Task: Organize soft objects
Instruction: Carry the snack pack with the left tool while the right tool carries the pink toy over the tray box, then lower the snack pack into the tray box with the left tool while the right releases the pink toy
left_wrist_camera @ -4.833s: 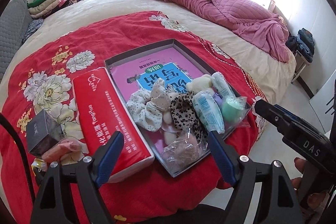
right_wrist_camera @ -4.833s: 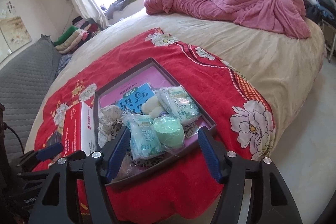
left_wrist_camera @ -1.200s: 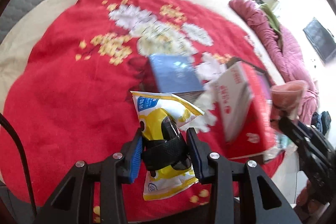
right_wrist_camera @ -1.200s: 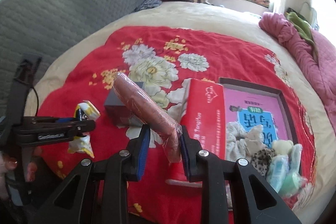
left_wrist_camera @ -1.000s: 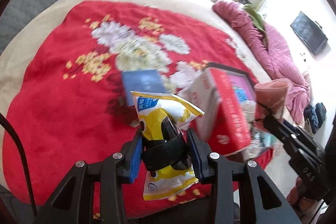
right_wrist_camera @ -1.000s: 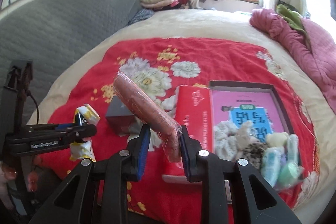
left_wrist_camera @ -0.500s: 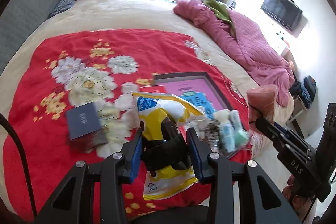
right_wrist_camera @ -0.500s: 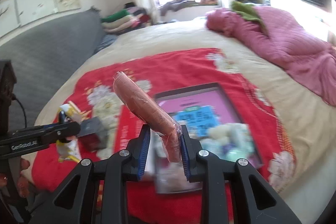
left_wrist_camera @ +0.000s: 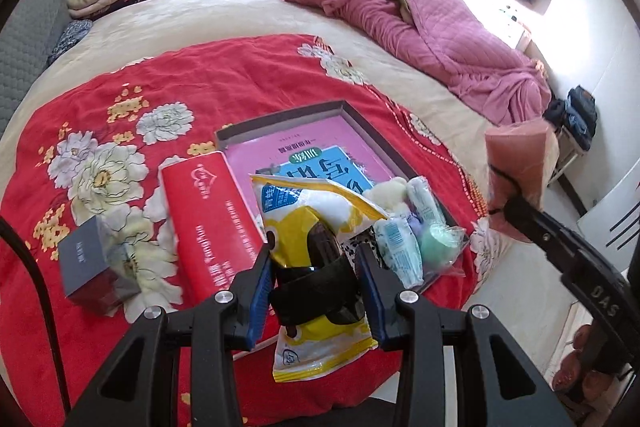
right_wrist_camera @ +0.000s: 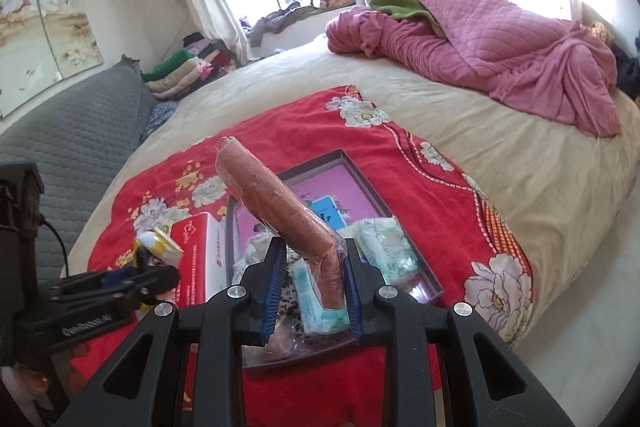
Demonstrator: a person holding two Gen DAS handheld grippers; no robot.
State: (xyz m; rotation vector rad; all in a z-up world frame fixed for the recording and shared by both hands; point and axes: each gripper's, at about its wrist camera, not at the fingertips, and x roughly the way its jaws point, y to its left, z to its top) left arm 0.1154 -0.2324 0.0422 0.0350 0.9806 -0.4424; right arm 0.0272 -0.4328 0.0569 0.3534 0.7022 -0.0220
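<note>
Left gripper (left_wrist_camera: 316, 283): blue pads clamped on a yellow-and-white snack packet (left_wrist_camera: 316, 227) with a dark band across its middle; packet stands upright between the jaws, held in the air over the near edge of the red floral blanket (left_wrist_camera: 240, 75).

Right gripper (right_wrist_camera: 312, 283): jaws narrow, pinching the lower end of a brown-pink roll in clear wrap (right_wrist_camera: 276, 203); the roll slants up and to the left, above the tray.

Dark shallow tray (left_wrist_camera: 280, 117): on the blanket toward its near right corner, lined with a pink-and-blue printed sheet (left_wrist_camera: 320, 147). Soft items bunched in the tray's near right end: cream plush toy (left_wrist_camera: 390, 189), two pale blue-white wrapped packs (left_wrist_camera: 400, 251), a mint-green round item in a clear bag (left_wrist_camera: 436, 241), leopard-print fabric partly hidden behind the packet.

Red tissue pack (left_wrist_camera: 208, 219): lying along the tray's left side, touching it or just beside; cannot tell which.

Small dark grey box (left_wrist_camera: 86, 267): on the blanket left of the tissue pack, apart from it.

Bed beyond the blanket: beige sheet (right_wrist_camera: 520, 167), crumpled pink quilt (right_wrist_camera: 500, 39) at the far right corner, folded clothes stacked at the far left.
</note>
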